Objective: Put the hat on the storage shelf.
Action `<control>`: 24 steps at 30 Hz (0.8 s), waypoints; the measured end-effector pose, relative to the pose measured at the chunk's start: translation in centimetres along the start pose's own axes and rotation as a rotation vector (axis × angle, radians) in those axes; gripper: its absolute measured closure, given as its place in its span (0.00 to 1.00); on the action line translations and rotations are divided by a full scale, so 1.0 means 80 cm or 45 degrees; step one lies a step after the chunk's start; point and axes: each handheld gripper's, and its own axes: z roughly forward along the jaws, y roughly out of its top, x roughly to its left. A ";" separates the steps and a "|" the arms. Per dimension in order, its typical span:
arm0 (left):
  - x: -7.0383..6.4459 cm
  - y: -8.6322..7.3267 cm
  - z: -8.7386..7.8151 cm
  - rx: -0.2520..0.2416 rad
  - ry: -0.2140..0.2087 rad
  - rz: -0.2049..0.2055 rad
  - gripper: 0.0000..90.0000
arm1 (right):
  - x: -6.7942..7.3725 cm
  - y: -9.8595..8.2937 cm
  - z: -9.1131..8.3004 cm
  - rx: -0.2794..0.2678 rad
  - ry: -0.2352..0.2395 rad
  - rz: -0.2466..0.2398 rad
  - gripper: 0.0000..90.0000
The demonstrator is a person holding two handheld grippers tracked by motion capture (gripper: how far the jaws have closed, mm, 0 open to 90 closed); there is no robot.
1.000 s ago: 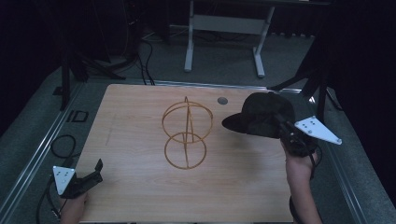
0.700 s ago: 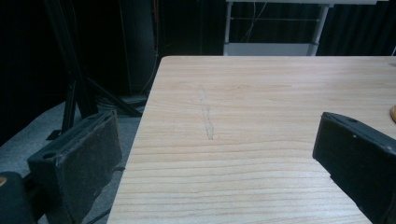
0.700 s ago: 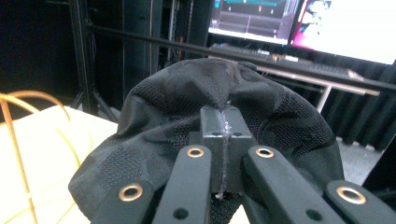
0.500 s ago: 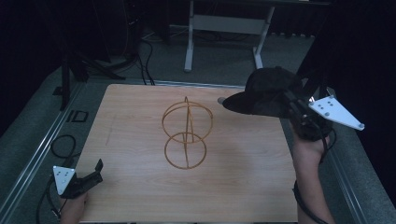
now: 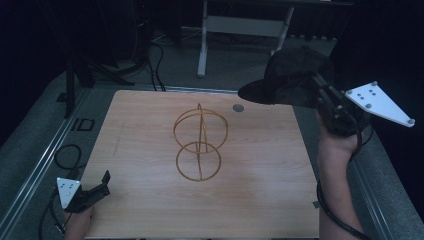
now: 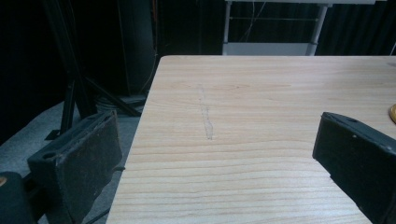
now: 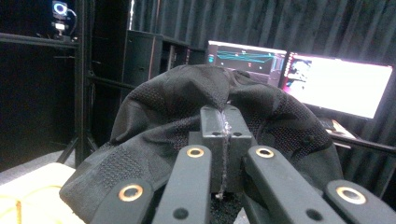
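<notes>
Right tongs point(image 7: 223, 122) clamp black cap point(image 5: 292, 77) aloft; left tongs point(image 6: 219, 154) gape wide, empty.

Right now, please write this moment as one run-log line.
right gripper: shut on black cap, held above table's far right corner | left gripper: open, empty, near left corner | wire stand: mid-table, bare

table point(image 5: 150, 210): light wood | wire stand point(image 5: 199, 142) mid-table | grey disc point(image 5: 238, 107) far edge
</notes>
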 end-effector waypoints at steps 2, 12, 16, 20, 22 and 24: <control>0.000 0.000 0.000 0.000 0.000 -0.001 0.02 | 0.004 0.005 0.004 -0.009 0.009 -0.002 1.00; 0.001 0.000 0.000 0.001 -0.009 0.001 0.02 | 0.042 0.024 0.024 -0.053 0.092 -0.001 1.00; 0.001 0.000 0.000 0.000 -0.012 -0.001 0.02 | 0.062 0.027 0.032 -0.065 0.138 0.005 1.00; 0.001 0.000 0.000 -0.001 -0.014 -0.002 0.02 | 0.081 0.028 0.042 -0.069 0.186 0.012 1.00; 0.001 0.000 0.000 -0.002 -0.015 -0.002 0.02 | 0.090 0.027 0.047 -0.067 0.211 0.016 1.00; 0.001 0.000 0.000 -0.001 -0.017 -0.001 0.02 | 0.099 0.026 0.051 -0.067 0.234 0.021 1.00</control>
